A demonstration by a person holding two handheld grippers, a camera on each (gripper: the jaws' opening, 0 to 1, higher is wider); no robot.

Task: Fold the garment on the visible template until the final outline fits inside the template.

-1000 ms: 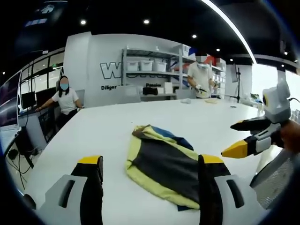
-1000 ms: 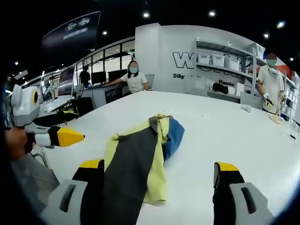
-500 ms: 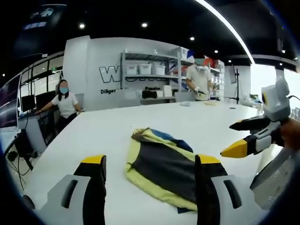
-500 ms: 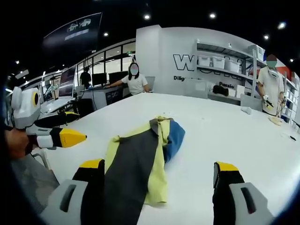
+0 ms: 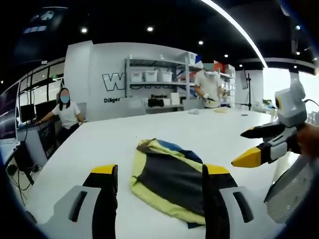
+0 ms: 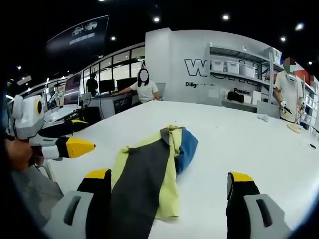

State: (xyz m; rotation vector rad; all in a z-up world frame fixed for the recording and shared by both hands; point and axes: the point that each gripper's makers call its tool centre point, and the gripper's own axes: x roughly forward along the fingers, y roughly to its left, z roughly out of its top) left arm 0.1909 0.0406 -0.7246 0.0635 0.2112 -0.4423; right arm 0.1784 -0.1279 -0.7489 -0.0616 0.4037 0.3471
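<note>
A folded garment (image 5: 167, 179) of dark grey, yellow and blue cloth lies on the white table (image 5: 114, 139). In the right gripper view the garment (image 6: 152, 174) runs from the near left jaw toward a blue bunched end. My left gripper (image 5: 159, 174) hovers open above the table, its jaws either side of the garment's near end. My right gripper (image 6: 169, 179) is open too, nothing between its jaws. The right gripper (image 5: 256, 144) enters the left gripper view from the right. The left gripper (image 6: 65, 142) shows at the left of the right gripper view. No template outline is visible.
A seated person (image 5: 66, 112) works at a desk past the table's far left corner. Another person (image 5: 209, 84) stands by white shelving (image 5: 159, 82) with bins. Small items (image 6: 263, 117) lie on the table's far side. A mesh chair back (image 5: 291, 186) sits near me.
Both views have shifted slightly as the hands drift; the garment lies as before and both grippers stay open.
</note>
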